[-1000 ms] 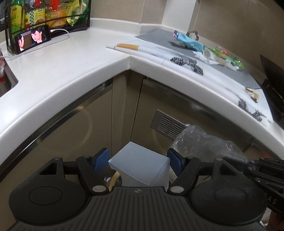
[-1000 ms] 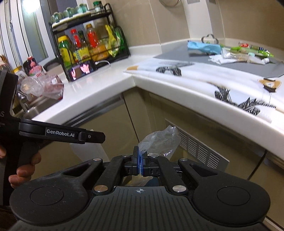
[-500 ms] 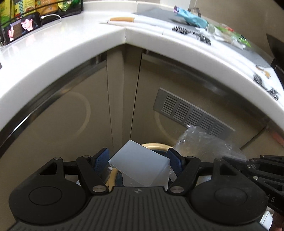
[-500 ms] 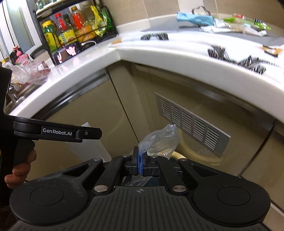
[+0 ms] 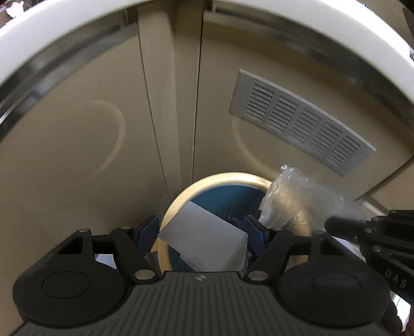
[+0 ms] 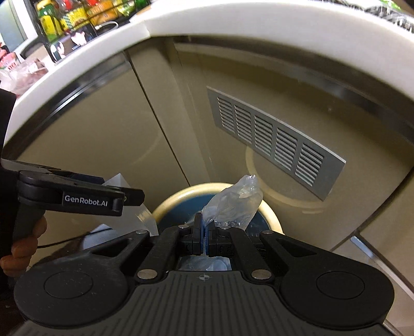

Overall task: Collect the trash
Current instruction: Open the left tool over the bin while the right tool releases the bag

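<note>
My left gripper [image 5: 201,230] is shut on a white box [image 5: 201,237] and holds it over the round bin [image 5: 222,178], which has a cream rim and a blue liner. My right gripper [image 6: 204,230] is shut on a crumpled clear plastic bag [image 6: 233,204] and holds it above the same bin [image 6: 176,199]. The bag also shows in the left wrist view [image 5: 295,201], to the right of the box. The left gripper also shows in the right wrist view [image 6: 77,196], at the left beside the bin, with the box's edge [image 6: 116,181] behind it.
Beige cabinet doors [image 5: 77,155] with a grey vent grille [image 5: 300,124] stand just behind the bin. The white countertop edge [image 6: 207,23] overhangs above. A rack of bottles [image 6: 77,13] and a phone [image 6: 72,41] sit on the counter at far left.
Both grippers have dropped from counter height down towards the bin, still holding the box and the bag. The bin has come fully into view below them.
</note>
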`<state>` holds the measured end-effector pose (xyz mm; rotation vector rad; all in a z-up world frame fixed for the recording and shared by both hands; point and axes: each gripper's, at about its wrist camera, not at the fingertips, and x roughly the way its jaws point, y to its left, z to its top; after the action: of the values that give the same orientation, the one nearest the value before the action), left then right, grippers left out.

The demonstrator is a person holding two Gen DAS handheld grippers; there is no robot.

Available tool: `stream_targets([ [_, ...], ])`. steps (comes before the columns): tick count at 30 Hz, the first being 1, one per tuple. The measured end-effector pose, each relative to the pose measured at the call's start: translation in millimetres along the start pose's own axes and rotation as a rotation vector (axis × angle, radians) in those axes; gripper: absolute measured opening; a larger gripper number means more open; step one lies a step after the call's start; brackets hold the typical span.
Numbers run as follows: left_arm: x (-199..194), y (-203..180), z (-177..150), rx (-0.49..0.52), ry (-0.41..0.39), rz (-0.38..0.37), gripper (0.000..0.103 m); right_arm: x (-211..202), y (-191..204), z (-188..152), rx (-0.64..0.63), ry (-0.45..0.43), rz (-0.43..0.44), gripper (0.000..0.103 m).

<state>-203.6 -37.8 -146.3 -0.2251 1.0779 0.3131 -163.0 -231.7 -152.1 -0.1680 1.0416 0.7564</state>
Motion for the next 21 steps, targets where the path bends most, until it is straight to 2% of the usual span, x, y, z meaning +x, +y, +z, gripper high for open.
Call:
stream_targets([
  [11,46.6,-7.1,-3.8,0.054,0.122,0.000,0.077,47.0,-1.6,-3.8,-0.019,0.133,-0.025,0.002],
  [15,59.8,-8.1,-3.9,0.086,0.134,0.029,0.077,54.6,-2.6,-4.0,-0.030,0.154,-0.035,0.002],
  [21,76.7,-8.7,-3.7,0.087,0.189,0.019,0.077,64.8,-3.9,-2.9,-0.002,0.189,-0.041,0.002],
])
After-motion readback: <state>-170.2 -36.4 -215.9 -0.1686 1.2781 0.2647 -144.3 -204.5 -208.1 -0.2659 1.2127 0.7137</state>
